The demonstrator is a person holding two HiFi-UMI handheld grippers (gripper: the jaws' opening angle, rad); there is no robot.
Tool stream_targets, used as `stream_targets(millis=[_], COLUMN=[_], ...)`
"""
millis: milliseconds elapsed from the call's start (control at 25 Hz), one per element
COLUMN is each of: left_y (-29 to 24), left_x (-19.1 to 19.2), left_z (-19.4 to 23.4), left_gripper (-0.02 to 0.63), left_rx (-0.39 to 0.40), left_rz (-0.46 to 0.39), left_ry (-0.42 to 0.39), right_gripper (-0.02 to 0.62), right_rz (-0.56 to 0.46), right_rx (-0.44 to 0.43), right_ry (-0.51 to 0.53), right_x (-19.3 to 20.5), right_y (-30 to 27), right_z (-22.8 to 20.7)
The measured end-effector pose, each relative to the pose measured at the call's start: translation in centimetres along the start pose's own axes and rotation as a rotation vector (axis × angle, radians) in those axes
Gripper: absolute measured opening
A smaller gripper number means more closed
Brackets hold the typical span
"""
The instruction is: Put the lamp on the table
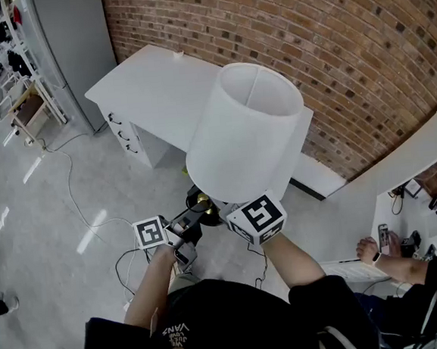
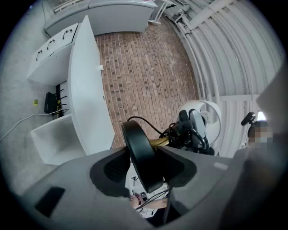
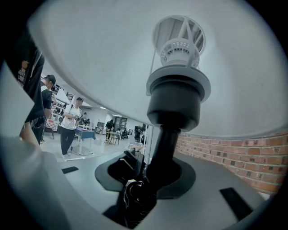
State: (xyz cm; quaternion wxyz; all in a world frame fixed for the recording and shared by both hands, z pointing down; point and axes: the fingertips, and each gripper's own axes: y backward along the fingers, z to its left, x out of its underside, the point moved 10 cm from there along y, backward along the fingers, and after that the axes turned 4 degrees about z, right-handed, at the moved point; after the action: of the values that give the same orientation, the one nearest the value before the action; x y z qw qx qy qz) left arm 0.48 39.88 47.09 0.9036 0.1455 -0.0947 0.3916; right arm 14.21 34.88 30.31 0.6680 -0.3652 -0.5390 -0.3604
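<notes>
White tabletop [image 1: 150, 85] at far left, not yet bearing the lamp [image 1: 242, 137], which is carried tilted in mid-air near the person, right hand-held gripper [image 3: 155, 173] clamped on its black stem [image 3: 164, 146] and left hand-held gripper [image 2: 144, 166] on its disc base [image 2: 139, 152], probably to share the weight and steady it; the shade [image 3: 90, 54] holds only its socket [image 3: 180, 49].

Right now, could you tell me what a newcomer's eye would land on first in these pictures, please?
The big white lamp is held in mid-air at the centre of the head view. The left claw grips its black round base, and the right claw grips its dark stem under the shade. Beyond it, a white table stands against a red brick wall.
</notes>
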Motion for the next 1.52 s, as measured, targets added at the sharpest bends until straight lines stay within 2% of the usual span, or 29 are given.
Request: stream_targets(millis=[400, 640, 960, 1280, 1520], left_y=[0.9, 1.2, 0.3, -2.6, -5.8], left_x=[-6.0, -10.1, -13.8, -16.4, -19.5], left_z=[1.9, 2.7, 4.2, 6.8, 9.2], left_gripper=[0.183, 0.181, 0.181, 0.181, 0.181], left_rx=[0.027, 0.042, 0.058, 0.063, 0.051], left_rz=[0.061, 0.127, 0.214, 0.251, 0.251], left_ry=[0.017, 0.01, 0.025, 0.06, 0.057], right_gripper=[0.146, 0.151, 0.152, 0.15, 0.15], right_rz=[-0.006, -0.024, -0.013, 0.014, 0.011], right_rx=[0.037, 0.117, 0.19, 0.221, 0.218], right_ry=[0.017, -0.023, -0.019, -0.044, -0.048], right_x=[-0.5, -0.6, -0.7, 1.0, 2.2], right_y=[-5.5, -8.3, -10.9, -13.1, -15.4], right_z=[-0.5, -1.1, -2.3, -6.1, -10.5])
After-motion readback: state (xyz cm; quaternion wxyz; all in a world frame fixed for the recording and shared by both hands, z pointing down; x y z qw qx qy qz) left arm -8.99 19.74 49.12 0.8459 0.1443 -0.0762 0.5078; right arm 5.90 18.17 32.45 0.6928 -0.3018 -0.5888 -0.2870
